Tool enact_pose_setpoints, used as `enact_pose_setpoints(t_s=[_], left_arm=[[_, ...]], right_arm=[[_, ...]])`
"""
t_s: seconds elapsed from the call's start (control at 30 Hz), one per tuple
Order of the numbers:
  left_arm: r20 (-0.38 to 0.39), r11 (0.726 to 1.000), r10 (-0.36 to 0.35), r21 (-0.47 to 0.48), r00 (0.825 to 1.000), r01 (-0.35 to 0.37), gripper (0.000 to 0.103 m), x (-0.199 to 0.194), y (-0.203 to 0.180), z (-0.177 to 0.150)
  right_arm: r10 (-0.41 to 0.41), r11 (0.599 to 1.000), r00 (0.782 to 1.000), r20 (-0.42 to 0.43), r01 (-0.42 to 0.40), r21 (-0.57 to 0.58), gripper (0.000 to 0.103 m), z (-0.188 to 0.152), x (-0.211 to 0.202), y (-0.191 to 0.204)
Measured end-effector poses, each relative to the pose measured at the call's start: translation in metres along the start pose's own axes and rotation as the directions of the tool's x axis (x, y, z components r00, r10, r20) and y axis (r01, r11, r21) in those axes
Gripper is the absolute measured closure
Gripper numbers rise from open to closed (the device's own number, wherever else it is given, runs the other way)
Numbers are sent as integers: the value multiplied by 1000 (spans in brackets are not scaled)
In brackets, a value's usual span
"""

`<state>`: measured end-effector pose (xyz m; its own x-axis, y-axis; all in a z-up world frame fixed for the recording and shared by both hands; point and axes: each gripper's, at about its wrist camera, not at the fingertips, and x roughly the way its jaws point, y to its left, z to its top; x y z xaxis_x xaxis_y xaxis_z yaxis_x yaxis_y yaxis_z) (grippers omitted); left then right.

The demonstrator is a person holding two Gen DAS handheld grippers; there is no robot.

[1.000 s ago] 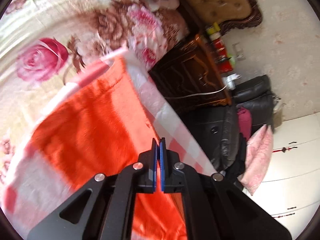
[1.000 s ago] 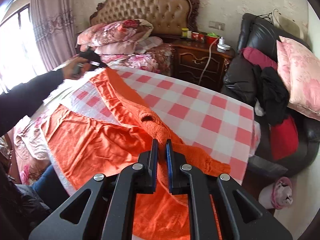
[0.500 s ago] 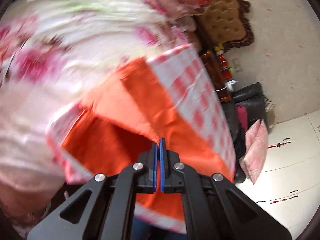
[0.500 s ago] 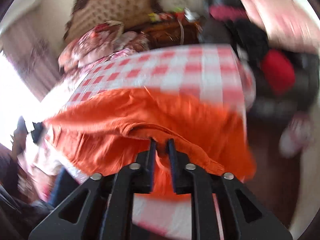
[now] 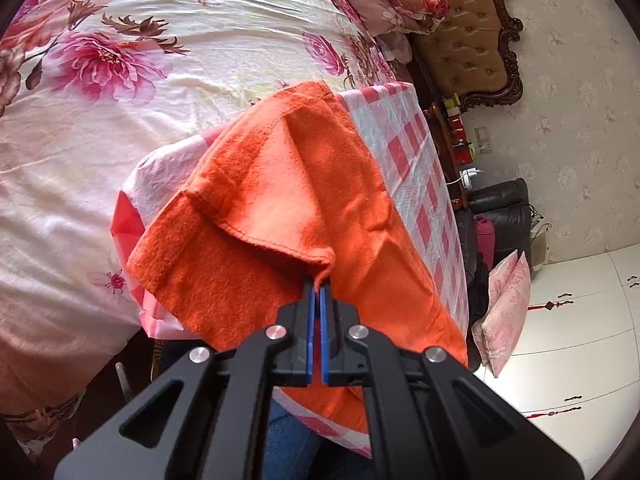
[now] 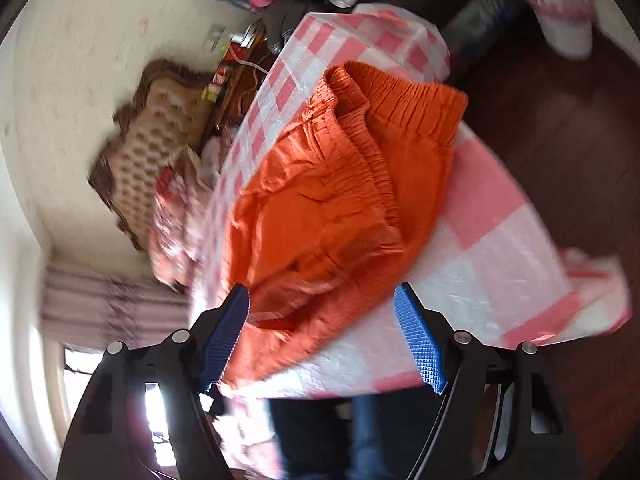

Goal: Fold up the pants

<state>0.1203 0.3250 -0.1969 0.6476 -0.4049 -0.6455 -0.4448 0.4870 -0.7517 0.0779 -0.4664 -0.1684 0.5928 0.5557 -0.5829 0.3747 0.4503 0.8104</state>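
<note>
The orange pants lie folded lengthwise on a table with a pink-and-white checked cloth. My left gripper is shut on a hem corner of a pant leg and holds it over the rest of the fabric. In the right wrist view the pants show their elastic waistband at the far end. My right gripper is open above the near edge of the pants and holds nothing. The checked cloth lies under it.
A bed with a floral sheet lies left of the table. A tufted headboard, a dark nightstand, a black chair with clothes and a pink pillow stand beyond. A person's jeans show below the table edge.
The right gripper let go of the pants and opened. The left gripper carried the leg hem back over the pants toward the near side. Both cameras swung sharply.
</note>
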Motion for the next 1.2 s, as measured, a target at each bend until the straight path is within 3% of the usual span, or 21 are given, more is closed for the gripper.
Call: enact_pose_setpoints(t_s=[0.17,0.2,0.23,0.27,0.37,0.53,0.63,0.7,0.77,0.83,0.9,1.07,1.13,1.2], left_arm=[[-11,1000,-9,-8,1000,9,101,4,7,0],[-14,1000,-12,-4,1000,11,102,4,6,1],[-15,1000,-15,-1,1000,15,102,3,3,3],[-12,1000,-27,4,1000,27,102,1,-4,7],[2,995,-82,61,997,82,102,-9,-47,34],[-26,980,-117,162,993,119,102,23,-170,125],[-54,984,-116,129,992,122,102,53,-218,169],[-37,984,-107,138,994,111,102,54,-240,179],[-29,974,-118,191,993,122,102,43,-250,167],[-24,964,-104,243,994,106,102,31,-246,145],[-37,964,-89,250,995,95,102,22,-224,124],[-30,964,-84,250,996,89,102,-19,-143,56],[-11,966,-54,252,998,55,102,-32,-100,17],[-41,980,-35,196,999,42,102,-25,-58,-4]], right_arm=[[-52,998,998,-42,54,42,31,19,43,11],[-59,998,997,-50,61,35,42,23,51,18],[-82,996,995,-57,83,21,83,26,55,26],[-95,995,994,-48,96,14,88,30,55,34],[-142,988,990,13,143,-61,90,55,46,75],[-176,976,979,99,186,-111,90,143,55,163],[-106,987,985,137,122,-109,90,196,67,187],[-51,980,980,192,87,-181,90,204,56,196],[-7,955,972,234,77,-287,90,195,49,204],[-24,936,975,221,99,-339,90,183,48,188],[-71,940,978,196,131,-316,90,173,51,160],[-88,926,984,157,139,-352,90,134,42,100],[-135,907,980,144,181,-381,90,113,39,74],[-207,904,973,105,232,-358,90,102,52,46]])
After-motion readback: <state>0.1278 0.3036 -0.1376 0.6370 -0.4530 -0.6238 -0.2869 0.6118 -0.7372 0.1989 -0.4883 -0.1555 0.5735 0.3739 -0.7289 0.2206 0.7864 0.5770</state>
